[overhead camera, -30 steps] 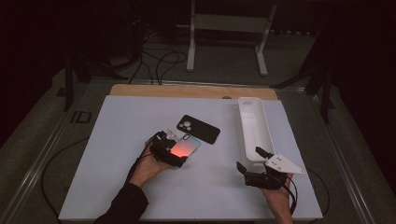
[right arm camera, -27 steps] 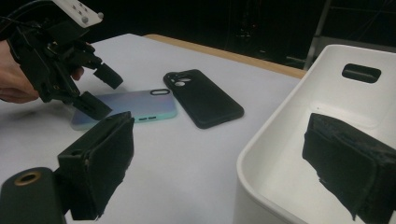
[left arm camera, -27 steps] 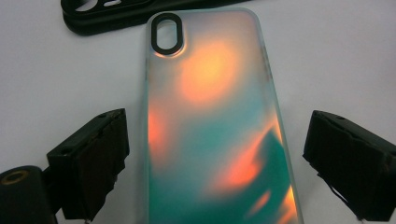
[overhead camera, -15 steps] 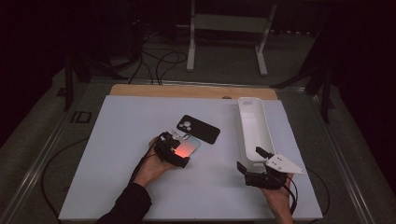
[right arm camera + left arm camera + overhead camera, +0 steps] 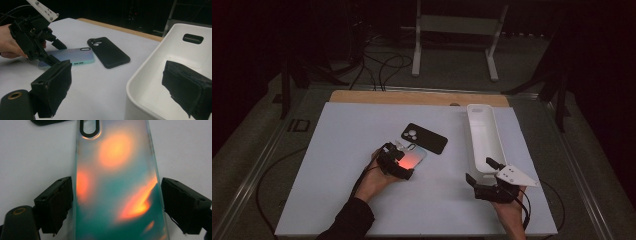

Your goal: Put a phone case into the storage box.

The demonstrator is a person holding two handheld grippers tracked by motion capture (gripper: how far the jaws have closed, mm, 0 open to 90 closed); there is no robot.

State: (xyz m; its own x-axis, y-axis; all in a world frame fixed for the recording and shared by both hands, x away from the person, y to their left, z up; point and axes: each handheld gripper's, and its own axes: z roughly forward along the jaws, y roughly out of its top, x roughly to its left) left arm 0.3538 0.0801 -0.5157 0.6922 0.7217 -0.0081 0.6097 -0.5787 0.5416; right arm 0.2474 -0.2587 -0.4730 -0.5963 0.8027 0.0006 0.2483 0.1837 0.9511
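Note:
An iridescent phone case lies flat on the white table, glowing orange and teal. My left gripper straddles its near end. The jaws have just been closing with the case between them, and the pads stand right at its long edges without clearly pressing. A black phone case lies just beyond it. My right gripper is open at the near end of a white tray. One of its jaws is over the tray's inside and the other is outside the wall.
The white tray runs along the table's right side and has a slot handle at its far end. A wooden strip borders the far edge of the table. Cables and a stand sit on the floor beyond.
Both hands stay where they were. The orange glint on the iridescent case has shifted slightly under the left gripper.

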